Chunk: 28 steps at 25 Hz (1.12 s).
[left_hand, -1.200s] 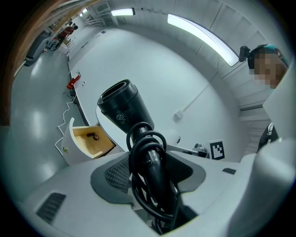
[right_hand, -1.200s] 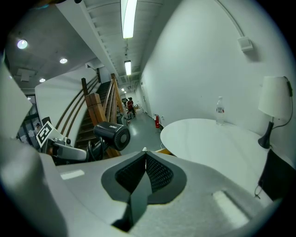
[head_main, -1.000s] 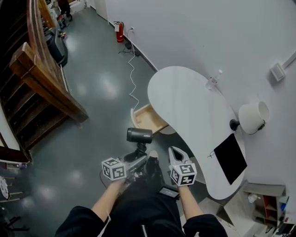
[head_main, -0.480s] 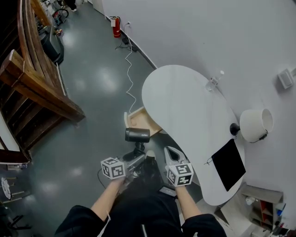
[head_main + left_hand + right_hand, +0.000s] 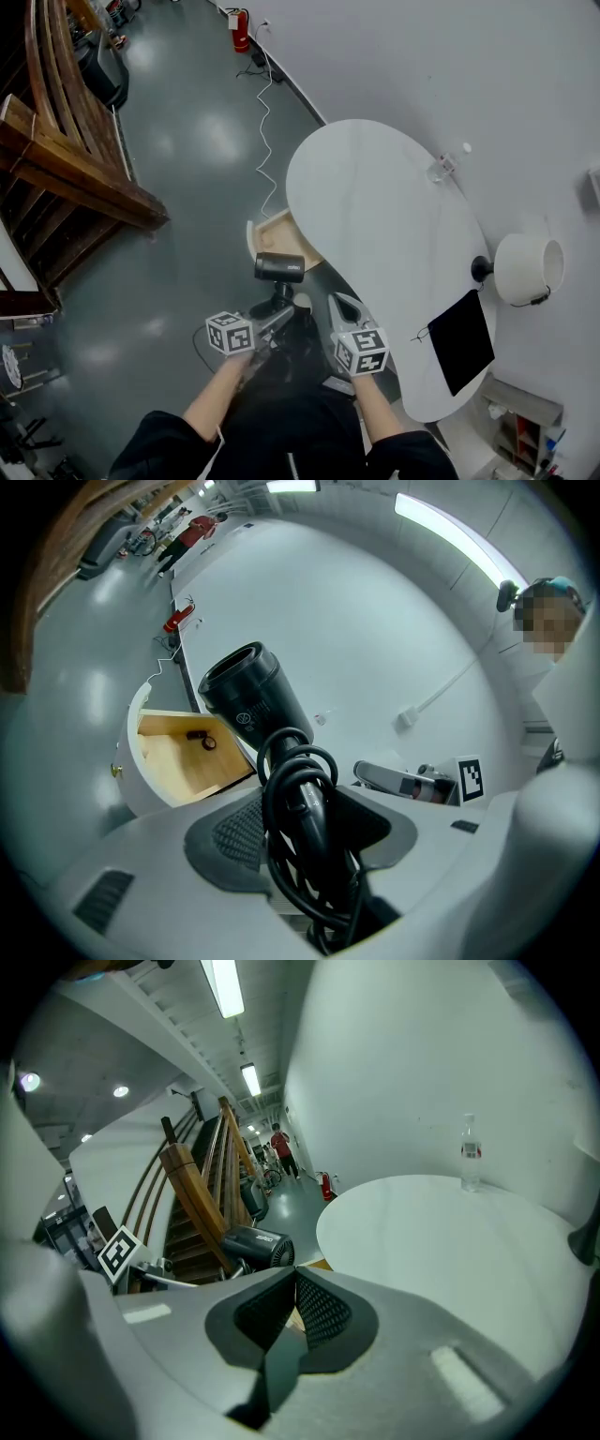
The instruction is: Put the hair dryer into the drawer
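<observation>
Below the person's head, open grey floor (image 5: 187,169) spreads left of a white oval bench (image 5: 375,206). From under the bench's near-left edge a wooden drawer (image 5: 281,234) stands out open over the floor. A black hair dryer (image 5: 278,267) hangs in the air just beside the drawer's front, outside it. The left gripper (image 5: 277,317) has its fingers clamped on the dryer's handle, which the cord loops round. The right gripper (image 5: 339,307), fingers pressed together and empty, hovers near the bench's edge. Only the left gripper view shows inside the drawer: a small dark item (image 5: 200,740) on its bottom.
</observation>
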Available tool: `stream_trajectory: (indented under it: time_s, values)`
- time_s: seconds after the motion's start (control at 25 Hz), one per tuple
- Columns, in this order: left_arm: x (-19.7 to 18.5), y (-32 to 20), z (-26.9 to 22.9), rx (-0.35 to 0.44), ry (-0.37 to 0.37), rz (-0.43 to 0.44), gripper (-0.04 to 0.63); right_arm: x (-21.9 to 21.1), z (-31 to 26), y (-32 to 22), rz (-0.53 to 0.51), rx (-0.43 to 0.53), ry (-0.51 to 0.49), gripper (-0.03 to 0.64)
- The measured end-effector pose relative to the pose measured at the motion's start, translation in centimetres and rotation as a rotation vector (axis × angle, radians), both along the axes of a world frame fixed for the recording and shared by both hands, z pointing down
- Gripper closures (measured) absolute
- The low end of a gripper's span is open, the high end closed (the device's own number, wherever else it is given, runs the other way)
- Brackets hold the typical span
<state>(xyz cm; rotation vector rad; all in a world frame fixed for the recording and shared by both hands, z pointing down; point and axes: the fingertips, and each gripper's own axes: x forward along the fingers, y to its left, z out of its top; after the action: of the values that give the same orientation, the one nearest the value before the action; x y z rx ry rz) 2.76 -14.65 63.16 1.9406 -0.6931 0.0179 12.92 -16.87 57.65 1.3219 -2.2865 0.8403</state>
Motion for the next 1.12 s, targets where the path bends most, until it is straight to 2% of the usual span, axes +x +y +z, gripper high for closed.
stream_trajectory:
  time_s: [0.64, 0.96, 1.12]
  values:
    - [0.2, -3.5, 6.2, -0.142, -0.108, -0.074, 0.365, -0.7, 2.9, -2.1, -0.026, -0.077, -0.025, 0.612]
    - [0.9, -4.9, 9.7, -0.225, -0.211, -0.123, 0.367, 0.0, 4.0, -2.3, -0.028, -0.102, -0.034, 0.612]
    - [0.9, -5.6, 10.8, -0.245, -0.239, -0.136, 0.365, -0.2, 4.3, -2.6, -0.039, -0.112, -0.036, 0.612]
